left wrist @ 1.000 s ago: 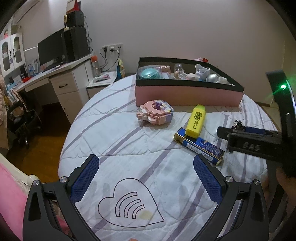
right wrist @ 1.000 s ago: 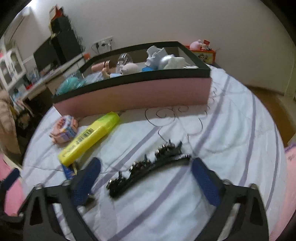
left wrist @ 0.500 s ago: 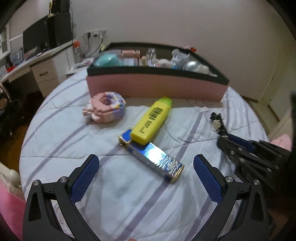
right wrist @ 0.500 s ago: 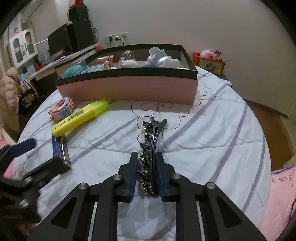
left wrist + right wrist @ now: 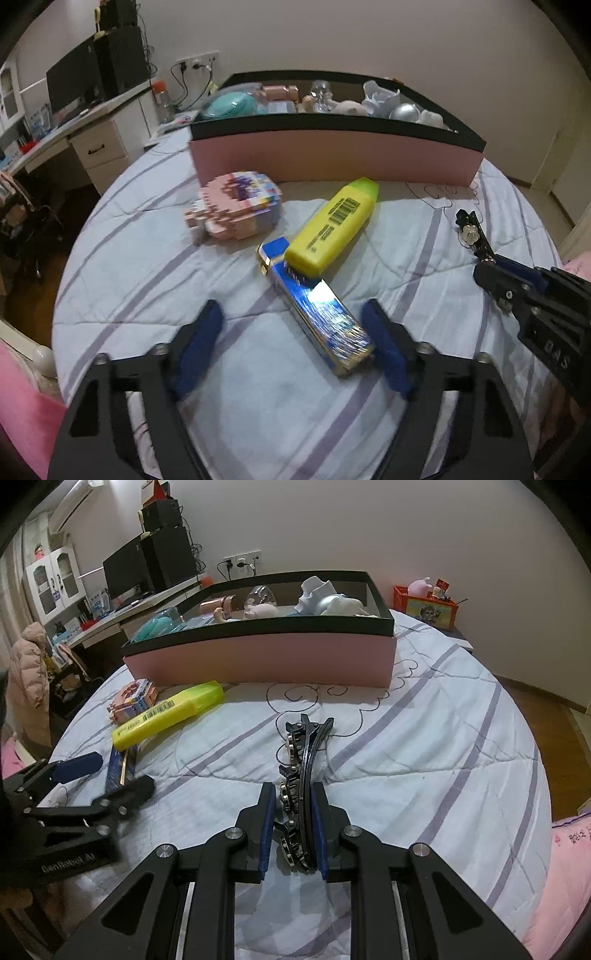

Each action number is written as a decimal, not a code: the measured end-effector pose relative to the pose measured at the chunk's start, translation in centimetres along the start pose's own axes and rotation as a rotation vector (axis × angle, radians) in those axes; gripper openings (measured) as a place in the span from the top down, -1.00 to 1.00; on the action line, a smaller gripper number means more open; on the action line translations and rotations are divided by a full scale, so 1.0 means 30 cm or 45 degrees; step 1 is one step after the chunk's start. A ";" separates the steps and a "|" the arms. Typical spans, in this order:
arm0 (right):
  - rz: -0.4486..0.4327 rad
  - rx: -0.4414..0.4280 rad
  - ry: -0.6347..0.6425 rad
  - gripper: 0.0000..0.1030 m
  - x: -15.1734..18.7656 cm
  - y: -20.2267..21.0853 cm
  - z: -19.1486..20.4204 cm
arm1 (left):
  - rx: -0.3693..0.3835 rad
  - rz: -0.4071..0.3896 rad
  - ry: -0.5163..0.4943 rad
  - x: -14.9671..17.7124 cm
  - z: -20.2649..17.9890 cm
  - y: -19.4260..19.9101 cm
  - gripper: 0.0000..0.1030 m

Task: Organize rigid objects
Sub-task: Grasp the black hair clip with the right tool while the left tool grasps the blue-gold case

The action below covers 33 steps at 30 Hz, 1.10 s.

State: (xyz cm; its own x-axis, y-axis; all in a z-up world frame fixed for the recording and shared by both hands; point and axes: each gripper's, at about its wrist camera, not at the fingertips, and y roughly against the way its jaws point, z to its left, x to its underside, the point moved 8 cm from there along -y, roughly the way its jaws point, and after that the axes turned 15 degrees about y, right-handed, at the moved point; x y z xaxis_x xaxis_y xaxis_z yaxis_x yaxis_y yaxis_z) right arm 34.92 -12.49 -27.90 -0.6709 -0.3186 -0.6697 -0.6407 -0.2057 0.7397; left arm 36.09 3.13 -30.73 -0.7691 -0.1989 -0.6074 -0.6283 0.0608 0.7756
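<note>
Right wrist view shows the right gripper (image 5: 293, 825) clenched on a black hair clip (image 5: 301, 771), its blue pads pressing both sides of the clip's near end while the far end reaches out over the striped bedspread (image 5: 424, 746). Beyond it stands a long pink box with a black rim (image 5: 258, 661), already filled with small things: a teal round item, a clear figure, pale figurines and a silver ball. From the left wrist view, the left gripper (image 5: 293, 343) sits low over the bedspread with its jaws just having been closing in; a shiny blue box (image 5: 317, 310) lies between them, its near end close against the right-hand finger (image 5: 384, 347), though blur keeps me from telling whether that pad touches, and the other finger stands clear of it, so the box is not gripped. A yellow highlighter (image 5: 334, 227) rests with its blunt end on the far end of the blue box, its green cap pointing towards the pink box. Just left of it sits a pink toy built of small bricks (image 5: 234, 208). A desk with a dark monitor (image 5: 127, 570) stands off to the left by the wall.
</note>
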 end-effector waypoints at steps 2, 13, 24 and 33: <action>0.003 0.008 0.013 0.63 0.001 0.003 0.011 | 0.004 -0.014 -0.006 0.007 0.029 0.021 -0.01; 0.007 -0.057 0.056 0.63 0.029 0.036 0.107 | 0.010 -0.033 0.018 0.026 0.138 0.071 0.42; 0.006 0.015 0.057 0.62 -0.007 -0.002 0.098 | 0.047 -0.067 -0.024 -0.007 0.086 0.025 0.27; 0.048 0.074 0.101 0.47 -0.026 -0.024 0.097 | 0.064 -0.088 -0.052 -0.004 0.071 0.036 0.60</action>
State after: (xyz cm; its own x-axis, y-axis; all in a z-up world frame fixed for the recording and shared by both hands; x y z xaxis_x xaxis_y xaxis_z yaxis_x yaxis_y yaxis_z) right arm 34.83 -9.41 -28.10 -0.6647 -0.3980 -0.6323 -0.6377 -0.1388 0.7577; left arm 35.26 5.29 -30.18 -0.7274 -0.1646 -0.6661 -0.6841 0.0978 0.7228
